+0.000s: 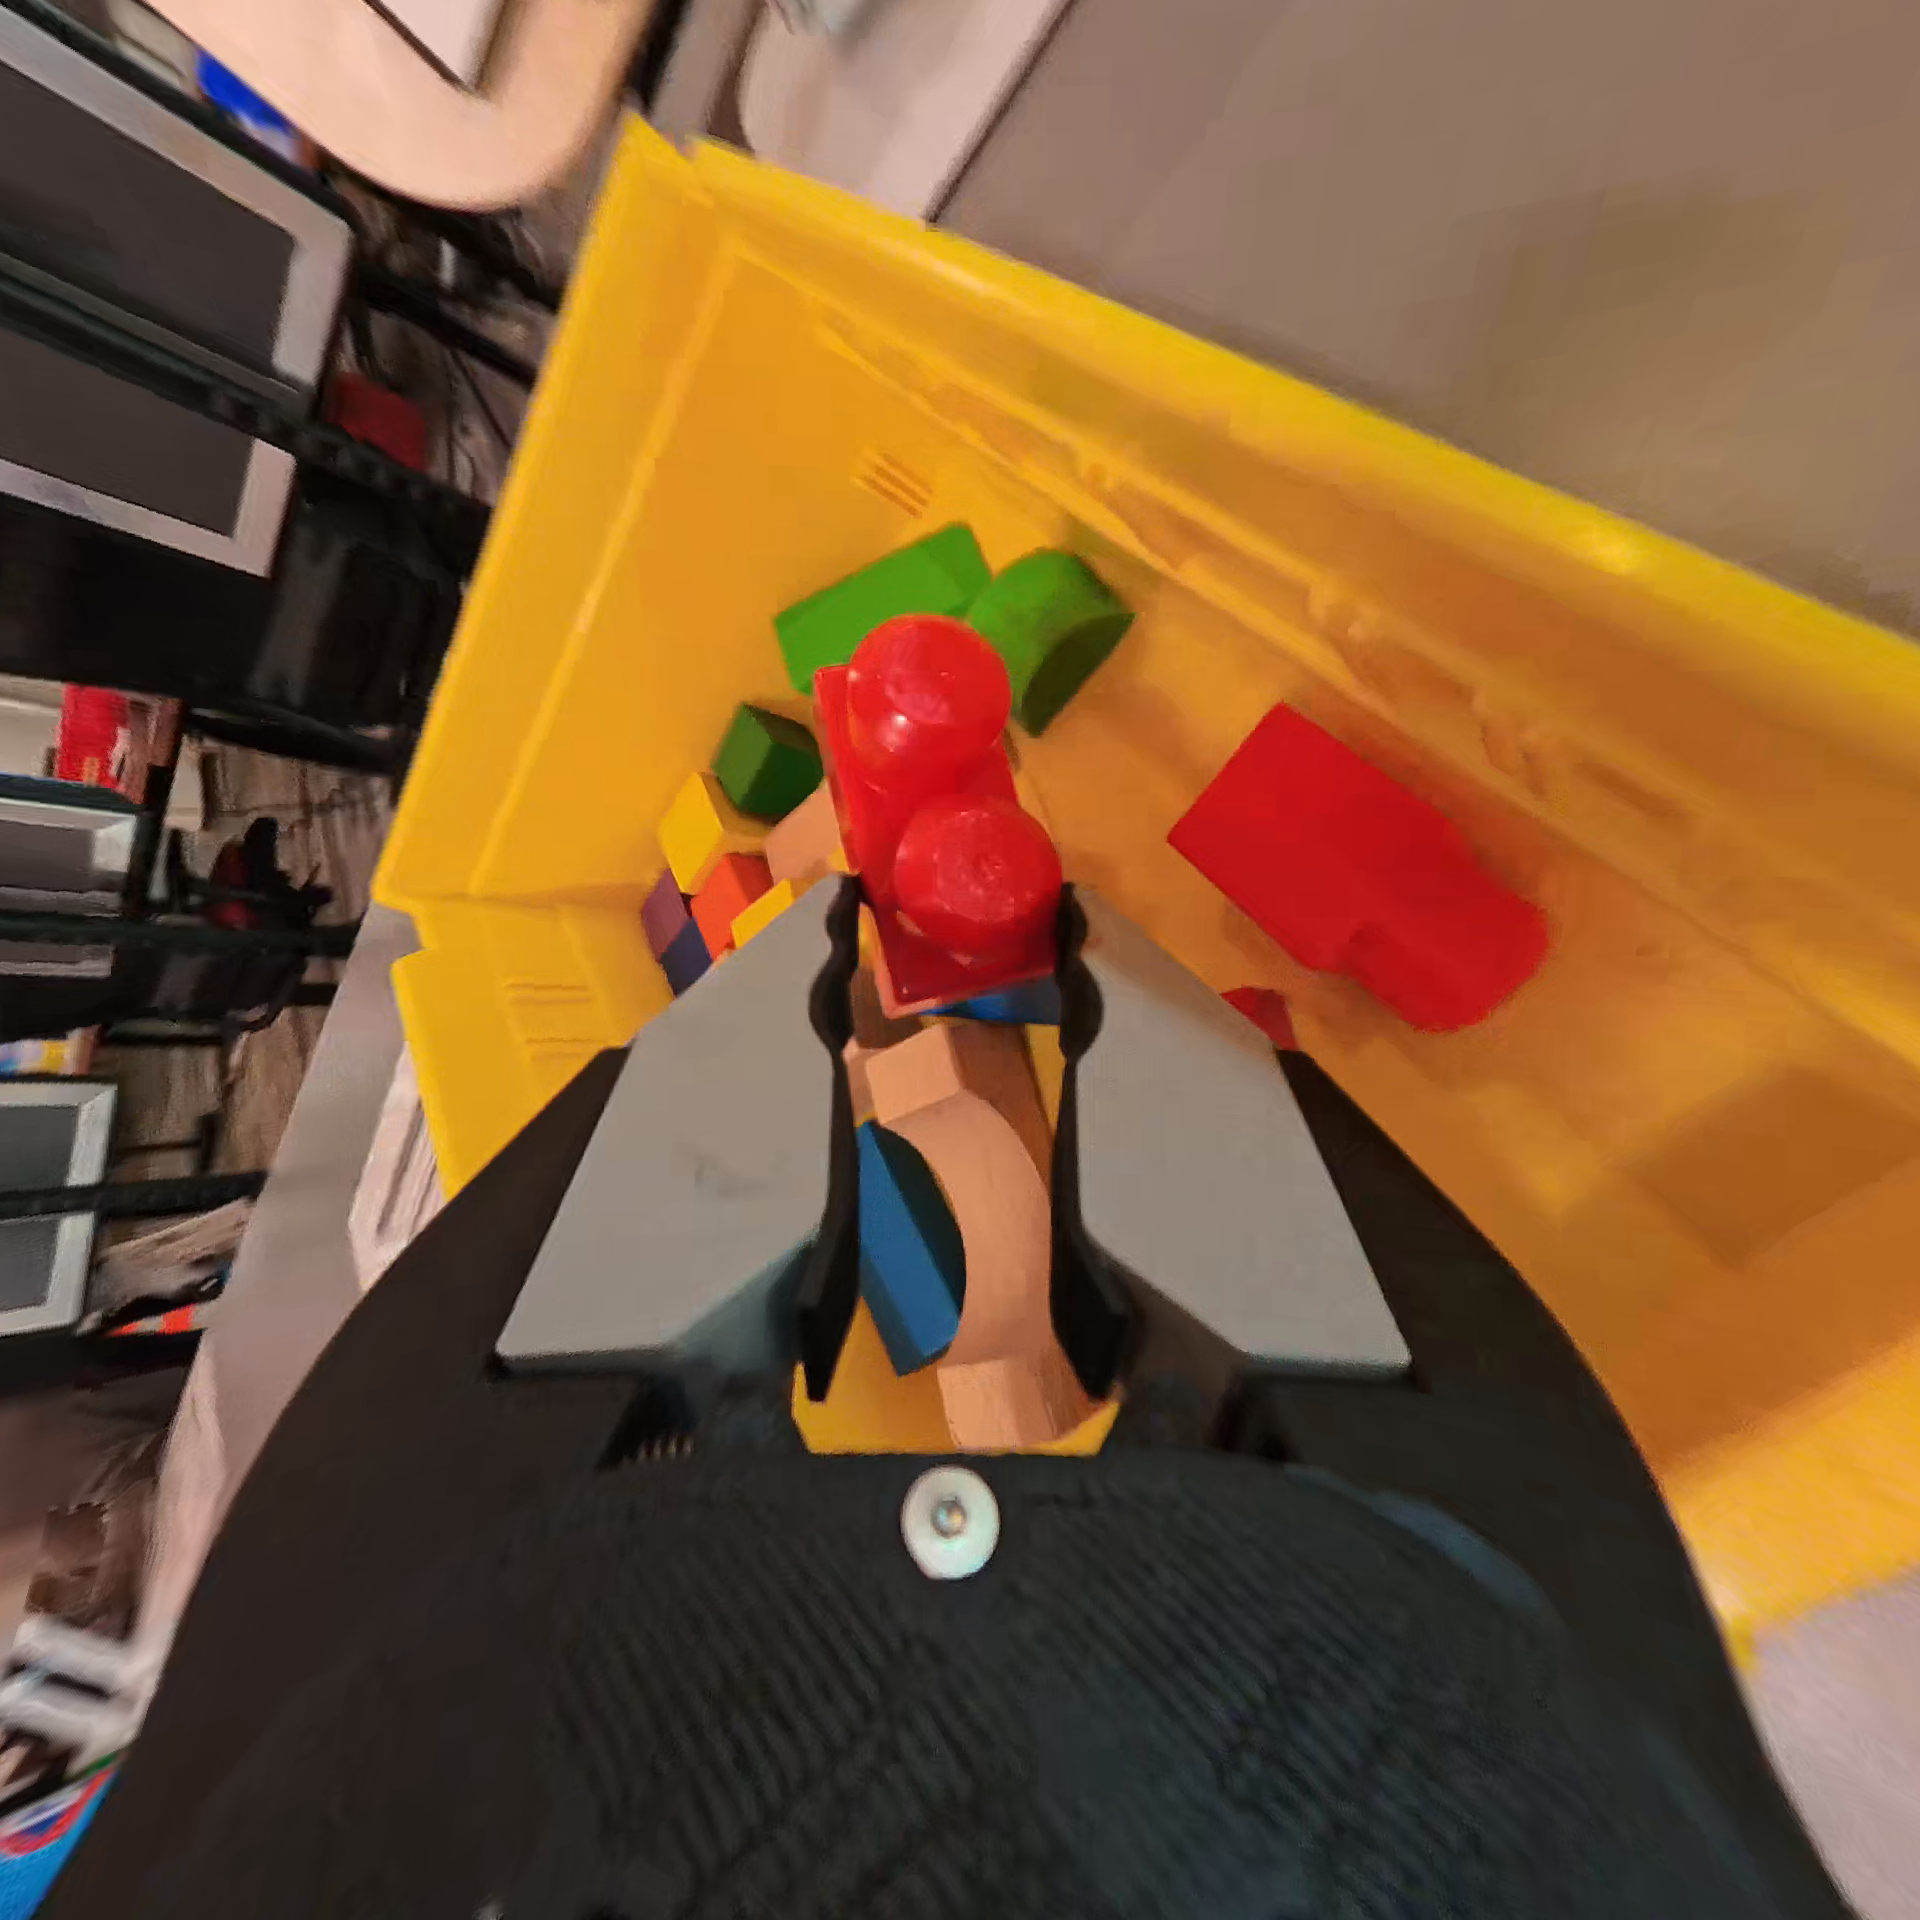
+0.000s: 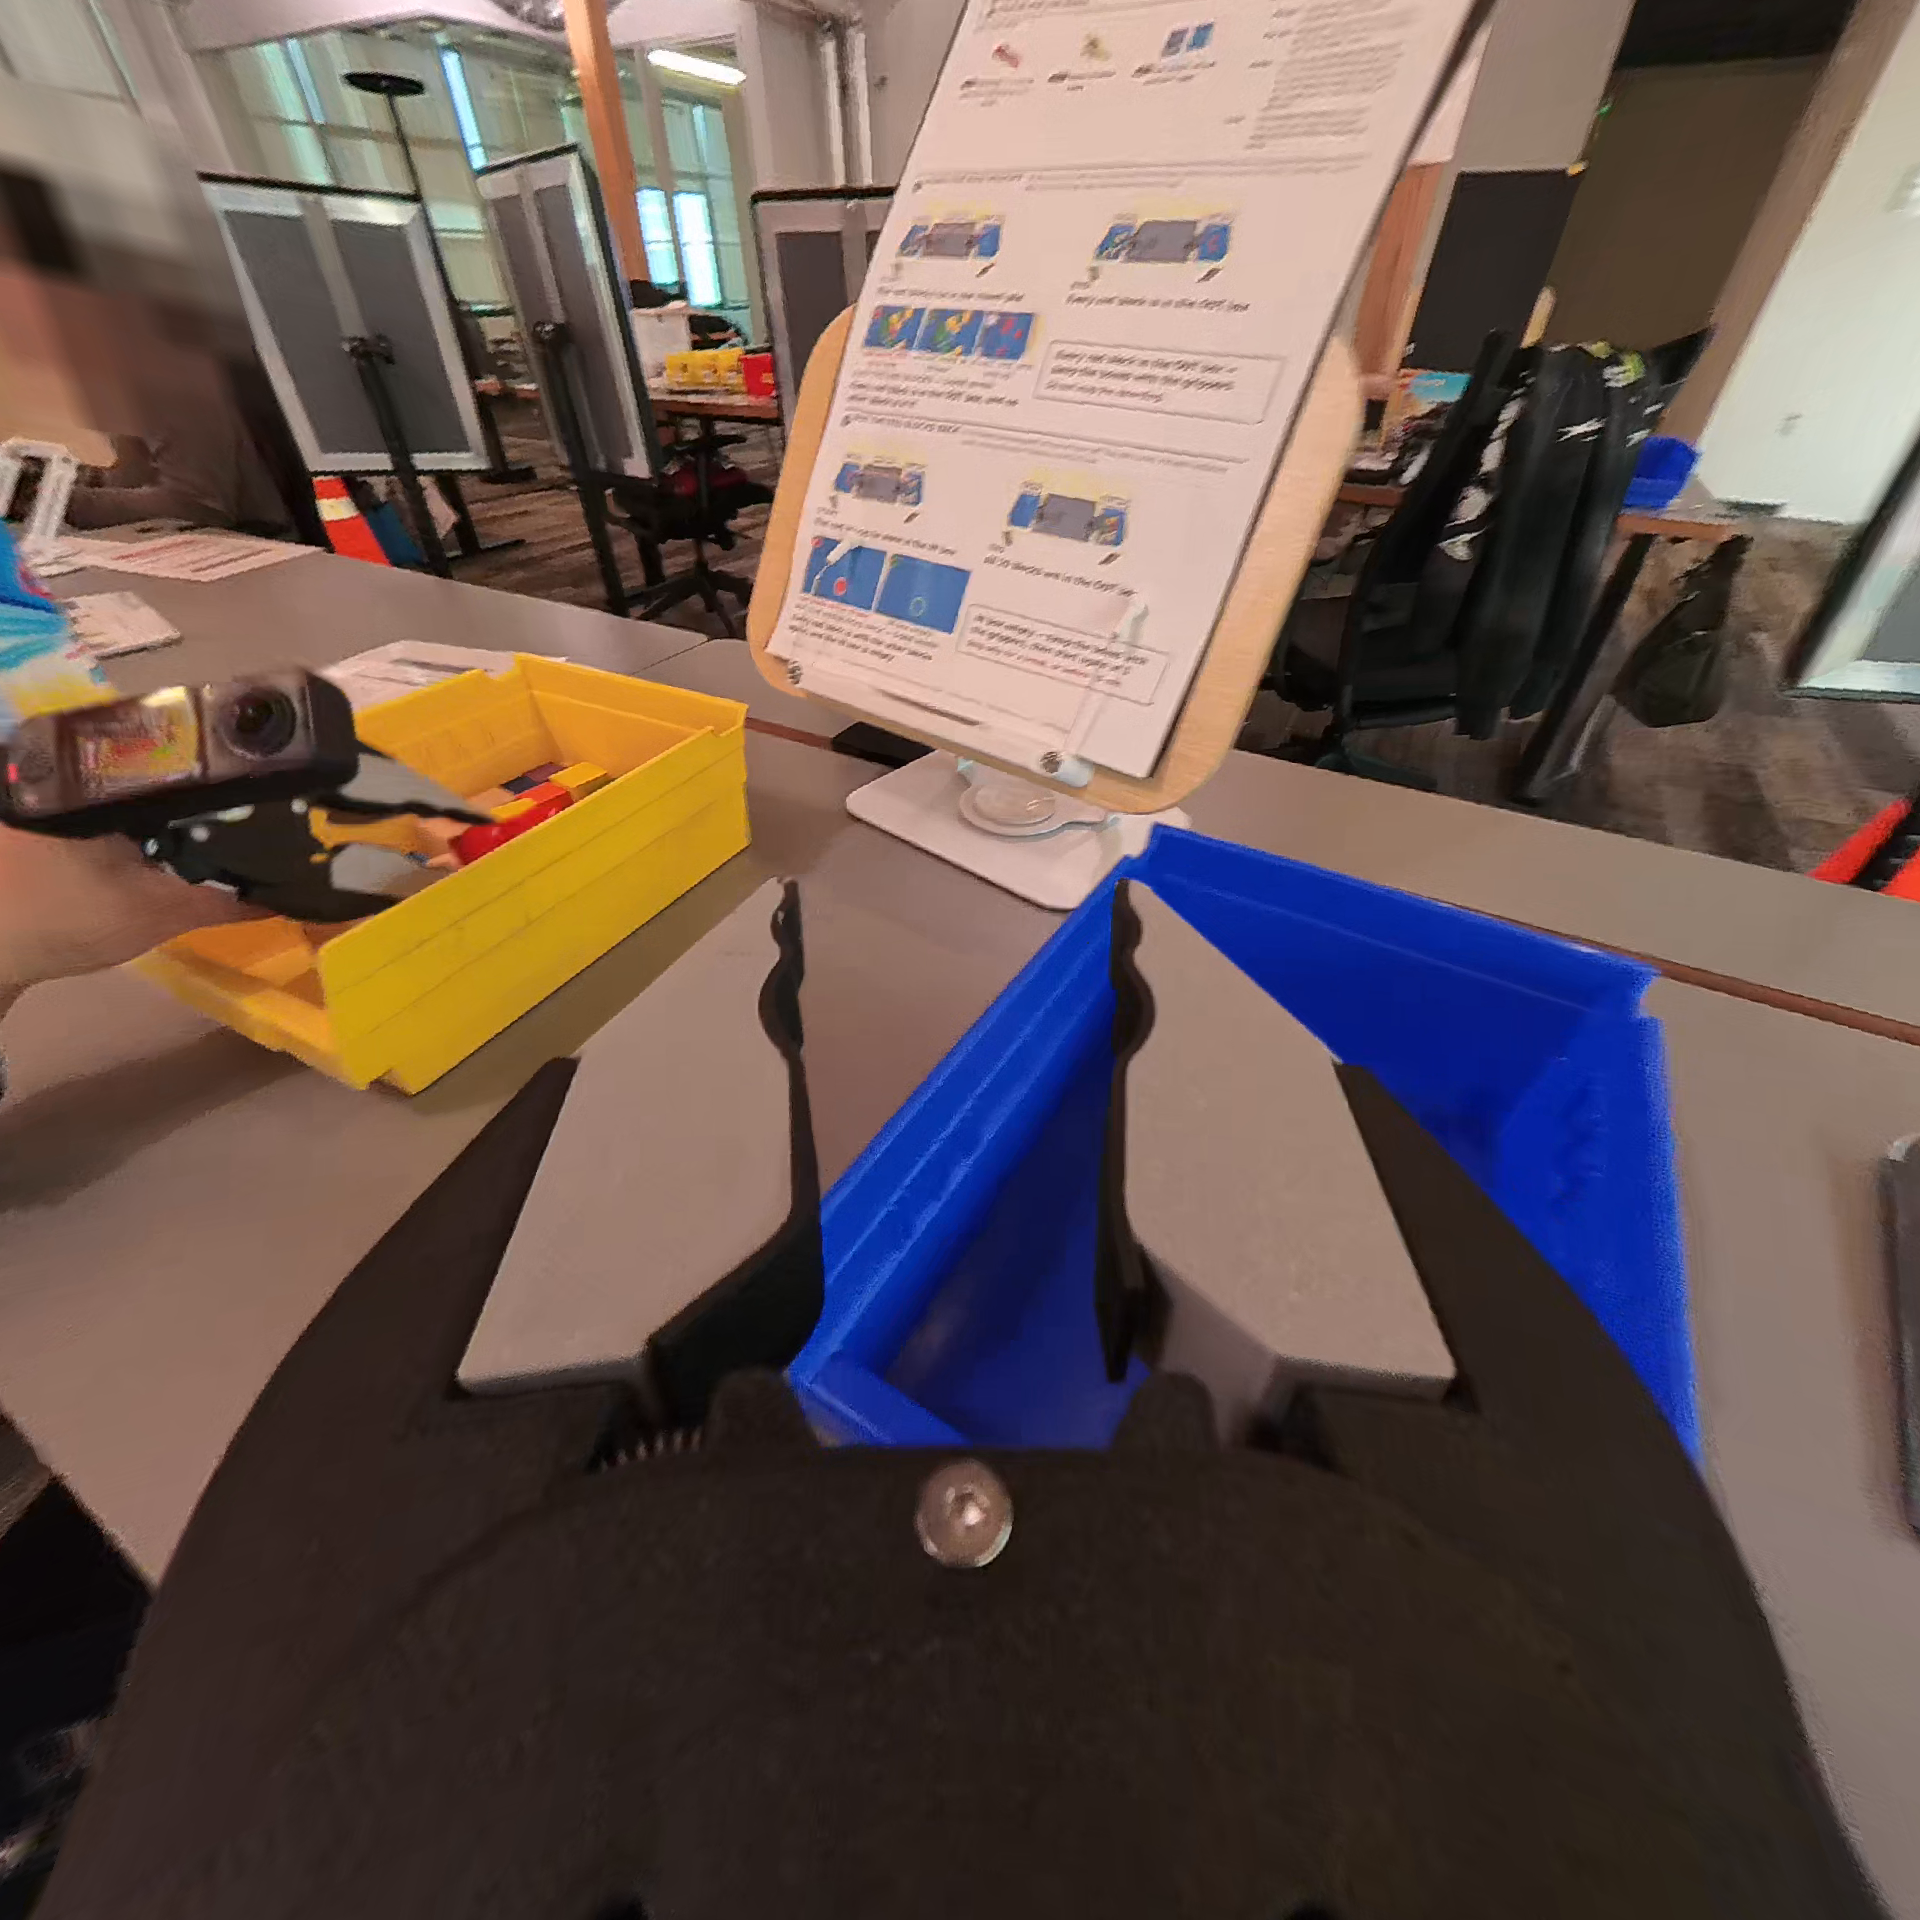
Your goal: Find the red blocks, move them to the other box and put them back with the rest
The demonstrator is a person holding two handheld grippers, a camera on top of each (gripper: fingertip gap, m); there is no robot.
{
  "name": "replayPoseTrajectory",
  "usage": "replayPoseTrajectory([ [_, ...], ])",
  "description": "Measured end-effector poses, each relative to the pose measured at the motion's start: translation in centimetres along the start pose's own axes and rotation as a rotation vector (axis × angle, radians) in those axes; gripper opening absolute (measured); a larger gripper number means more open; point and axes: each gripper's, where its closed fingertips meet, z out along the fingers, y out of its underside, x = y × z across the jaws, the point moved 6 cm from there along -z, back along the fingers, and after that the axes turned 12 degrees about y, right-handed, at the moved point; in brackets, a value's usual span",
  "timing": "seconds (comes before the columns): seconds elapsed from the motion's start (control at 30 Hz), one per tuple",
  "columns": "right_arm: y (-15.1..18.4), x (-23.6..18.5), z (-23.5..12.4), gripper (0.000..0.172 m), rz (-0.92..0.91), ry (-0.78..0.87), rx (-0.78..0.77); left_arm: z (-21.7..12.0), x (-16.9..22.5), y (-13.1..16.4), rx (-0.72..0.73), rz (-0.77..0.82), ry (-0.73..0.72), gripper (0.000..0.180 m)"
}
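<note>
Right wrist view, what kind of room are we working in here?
Probably an open-plan office or lab used for recording tasks. Beyond the grey table stand wheeled partition panels, office chairs and more desks, and an instruction sheet on a stand faces the worker.

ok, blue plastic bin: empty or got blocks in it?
Looks empty as far as visible: the blue plastic bin shows only bare walls and floor in the right wrist view. The right hand-held gripper hides part of its floor.
</note>
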Motion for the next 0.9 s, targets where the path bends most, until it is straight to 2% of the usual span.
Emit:
replayPoseTrajectory([
  [0.1,0.9,-2.1,1.0,0.056,0.005,-0.127,-0.049,-3.5,0.8,-1.2,0.218,-0.030,0.064,0.035],
  [0.23,2.2,-6.0,2.3,0.056,0.031,-0.341,-0.111,-7.9,3.2,-2.9,0.467,-0.055,0.275,0.035],
  [0.33,2.9,-9.1,2.6,0.058,0.080,-0.522,-0.154,-11.2,5.3,-4.2,0.627,-0.006,0.404,0.035],
  [0.4,3.1,-10.8,2.4,0.060,0.117,-0.647,-0.167,-13.2,7.4,-5.0,0.718,0.049,0.548,0.035],
  [0.57,2.9,-14.4,0.6,0.066,0.052,-0.905,-0.067,-15.5,11.0,-6.2,0.826,0.057,0.888,0.035],
  [0.67,3.4,-15.7,0.1,0.068,-0.019,-0.957,-0.050,-15.9,12.7,-6.4,0.789,0.027,1.113,0.035],
  [0.8,4.1,-17.3,-0.7,0.062,-0.087,-1.039,-0.055,-15.9,13.7,-6.9,0.796,0.007,1.182,0.035],
  [0.87,4.5,-17.8,-0.8,0.062,-0.139,-1.030,-0.052,-15.8,14.0,-7.0,0.783,0.009,1.209,0.035],
  [0.9,4.5,-18.0,-0.7,0.051,-0.158,-1.010,-0.044,-15.9,14.3,-7.0,0.784,0.013,1.231,0.035],
])
